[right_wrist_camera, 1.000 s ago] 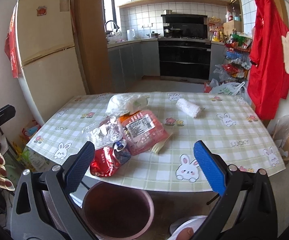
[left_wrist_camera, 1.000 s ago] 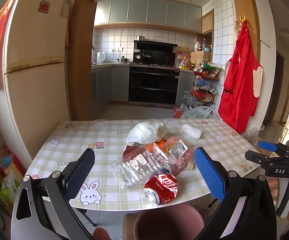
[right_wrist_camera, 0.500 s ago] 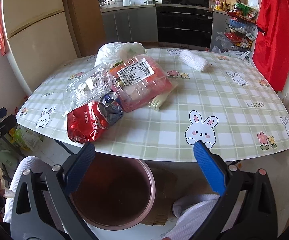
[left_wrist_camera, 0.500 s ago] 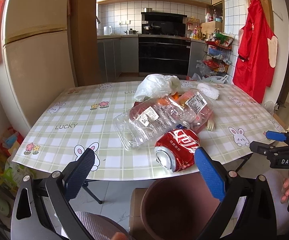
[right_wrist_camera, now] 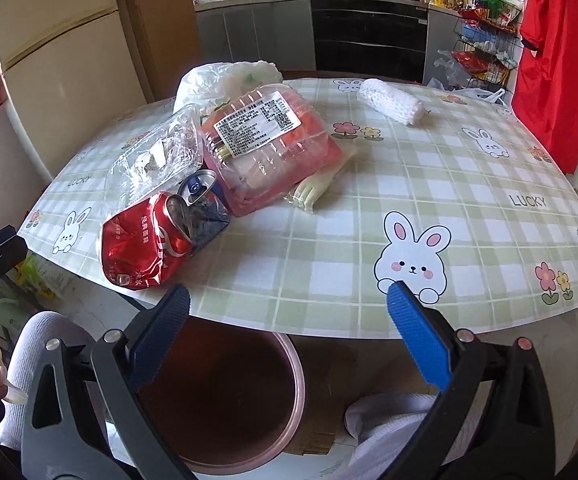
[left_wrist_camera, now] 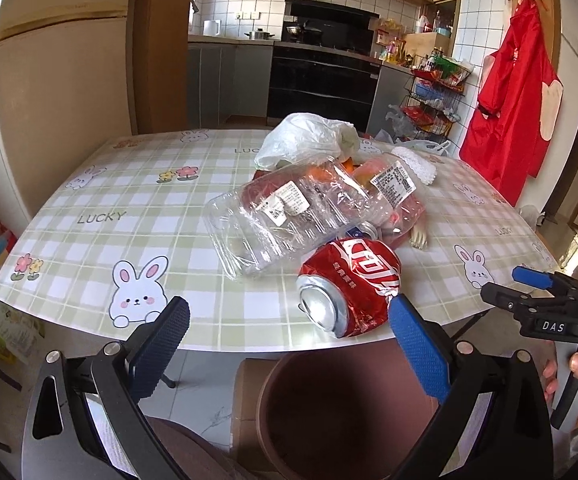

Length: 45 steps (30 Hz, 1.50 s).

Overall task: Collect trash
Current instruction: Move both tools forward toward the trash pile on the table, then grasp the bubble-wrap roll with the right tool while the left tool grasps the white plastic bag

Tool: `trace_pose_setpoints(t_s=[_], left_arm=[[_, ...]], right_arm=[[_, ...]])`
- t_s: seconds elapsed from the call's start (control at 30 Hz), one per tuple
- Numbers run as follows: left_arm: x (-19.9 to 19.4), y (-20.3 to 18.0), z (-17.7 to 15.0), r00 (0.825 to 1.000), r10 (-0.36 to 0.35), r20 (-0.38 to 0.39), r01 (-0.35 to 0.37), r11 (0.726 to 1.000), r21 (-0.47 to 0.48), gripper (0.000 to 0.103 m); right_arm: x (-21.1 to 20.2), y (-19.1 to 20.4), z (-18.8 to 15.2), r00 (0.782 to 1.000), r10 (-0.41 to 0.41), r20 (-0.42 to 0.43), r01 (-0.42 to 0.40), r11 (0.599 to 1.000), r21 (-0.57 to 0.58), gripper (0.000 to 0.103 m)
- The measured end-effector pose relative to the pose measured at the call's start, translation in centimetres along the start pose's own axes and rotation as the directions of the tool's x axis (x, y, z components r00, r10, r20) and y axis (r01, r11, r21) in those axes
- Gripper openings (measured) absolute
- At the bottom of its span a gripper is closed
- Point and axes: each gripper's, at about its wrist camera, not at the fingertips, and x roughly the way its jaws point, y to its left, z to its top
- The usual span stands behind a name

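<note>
A crushed red cola can (left_wrist_camera: 351, 282) (right_wrist_camera: 147, 240) lies at the table's near edge, above a brown bin (left_wrist_camera: 345, 412) (right_wrist_camera: 225, 392) on the floor. Behind it lie a clear plastic box (left_wrist_camera: 289, 216) (right_wrist_camera: 157, 152), a pink labelled plastic tray (right_wrist_camera: 273, 148) (left_wrist_camera: 397, 188), a crushed blue can (right_wrist_camera: 203, 190), a white plastic bag (left_wrist_camera: 309, 140) (right_wrist_camera: 225, 80) and a white foam net (right_wrist_camera: 391, 101). My left gripper (left_wrist_camera: 287, 344) is open and empty, just short of the red can. My right gripper (right_wrist_camera: 289, 332) is open and empty at the table edge.
The round table (right_wrist_camera: 429, 184) has a green checked bunny cloth. A fridge (left_wrist_camera: 57, 92) stands left, a red apron (left_wrist_camera: 517, 104) hangs right, and a wire rack (right_wrist_camera: 481, 48) of goods stands behind. The other hand-held gripper (left_wrist_camera: 549, 312) shows at the right.
Both grippers have moved forward and down towards the table's near edge; the trash pile and bin appear larger. Both stay open.
</note>
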Motion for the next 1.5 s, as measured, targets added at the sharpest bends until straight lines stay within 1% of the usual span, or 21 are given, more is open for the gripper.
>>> trace_pose_setpoints(t_s=[0.1, 0.2, 0.4, 0.5, 0.6, 0.67, 0.73, 0.9, 1.0, 1.1, 1.17, 1.27, 1.33, 1.37, 1.4, 1.43, 1.47, 1.5], left_arm=[[1.0, -1.0, 0.2, 1.0, -0.014, -0.017, 0.015, 1.0, 0.022, 0.094], [1.3, -1.6, 0.3, 1.0, -0.021, -0.013, 0.021, 0.999, 0.038, 0.093], [2.0, -1.4, 1.5, 1.0, -0.019, -0.009, 0.02, 0.999, 0.026, 0.093], [2.2, -1.0, 4.1, 0.999, -0.005, 0.031, 0.003, 0.999, 0.053, 0.093], [2.4, -0.4, 6.7, 0.997, -0.006, 0.074, 0.002, 0.998, 0.056, 0.093], [2.9, 0.2, 8.3, 0.997, -0.012, 0.082, 0.009, 0.999, 0.038, 0.093], [3.8, 0.8, 10.0, 0.997, -0.018, 0.077, 0.016, 1.0, 0.02, 0.093], [7.2, 1.9, 14.2, 0.997, -0.045, 0.067, 0.044, 0.999, 0.011, 0.093], [9.6, 2.1, 16.4, 0.998, -0.026, 0.056, 0.025, 1.0, 0.019, 0.093], [11.6, 2.1, 17.6, 0.999, -0.021, 0.046, 0.021, 1.0, 0.012, 0.093], [12.6, 2.2, 17.8, 0.999, -0.028, 0.03, 0.028, 1.0, 0.004, 0.093], [14.0, 2.4, 17.7, 0.999, -0.039, 0.012, 0.039, 0.999, 0.01, 0.093], [14.9, 2.5, 17.3, 0.999, -0.047, -0.009, 0.047, 0.999, 0.016, 0.093], [15.3, 2.6, 17.2, 0.999, -0.049, -0.019, 0.049, 0.999, 0.018, 0.093], [15.6, 2.8, 17.1, 0.998, -0.049, -0.027, 0.049, 0.999, 0.019, 0.092], [15.8, 3.0, 16.9, 0.998, -0.048, -0.032, 0.048, 0.999, 0.019, 0.091], [15.8, 3.2, 16.8, 0.998, -0.048, -0.033, 0.049, 0.999, 0.017, 0.091], [15.8, 3.4, 16.7, 0.998, -0.049, -0.032, 0.049, 0.999, 0.013, 0.091]], right_arm=[[0.4, 0.2, 0.3, 1.0, 0.006, 0.003, -0.006, 1.0, -0.007, 0.097], [0.4, 0.0, 0.5, 1.0, 0.004, 0.014, -0.004, 1.0, -0.012, 0.097], [0.5, -2.0, 1.4, 0.999, -0.023, 0.033, 0.023, 1.0, 0.009, 0.097], [0.6, -3.1, 2.6, 0.998, -0.044, 0.05, 0.045, 0.999, -0.004, 0.097], [1.1, -4.4, 4.8, 0.996, -0.046, 0.072, 0.048, 0.998, -0.032, 0.097], [1.6, -5.4, 6.6, 0.995, -0.045, 0.092, 0.051, 0.997, -0.062, 0.097], [2.7, -7.1, 9.0, 0.994, -0.034, 0.104, 0.043, 0.996, -0.081, 0.097], [7.5, -11.8, 15.9, 0.99, -0.072, 0.118, 0.083, 0.993, -0.086, 0.097], [11.0, -14.3, 19.3, 0.988, -0.081, 0.13, 0.091, 0.993, -0.072, 0.097], [14.9, -15.6, 21.9, 0.986, -0.099, 0.131, 0.111, 0.99, -0.085, 0.094], [17.2, -15.9, 23.3, 0.986, -0.106, 0.131, 0.119, 0.988, -0.1, 0.088], [19.9, -15.5, 24.7, 0.986, -0.119, 0.121, 0.134, 0.983, -0.126, 0.088], [21.7, -14.8, 25.2, 0.982, -0.161, 0.102, 0.176, 0.972, -0.159, 0.089], [22.7, -14.8, 25.4, 0.979, -0.186, 0.08, 0.197, 0.965, -0.171, 0.089], [23.5, -14.8, 25.4, 0.973, -0.224, 0.06, 0.232, 0.958, -0.17, 0.089], [24.2, -15.1, 25.3, 0.961, -0.273, 0.037, 0.276, 0.948, -0.158, 0.089], [24.6, -15.5, 25.0, 0.961, -0.276, 0.017, 0.275, 0.952, -0.136, 0.078], [24.8, -15.8, 24.9, 0.971, -0.239, 0.007, 0.238, 0.964, -0.115, 0.058]])
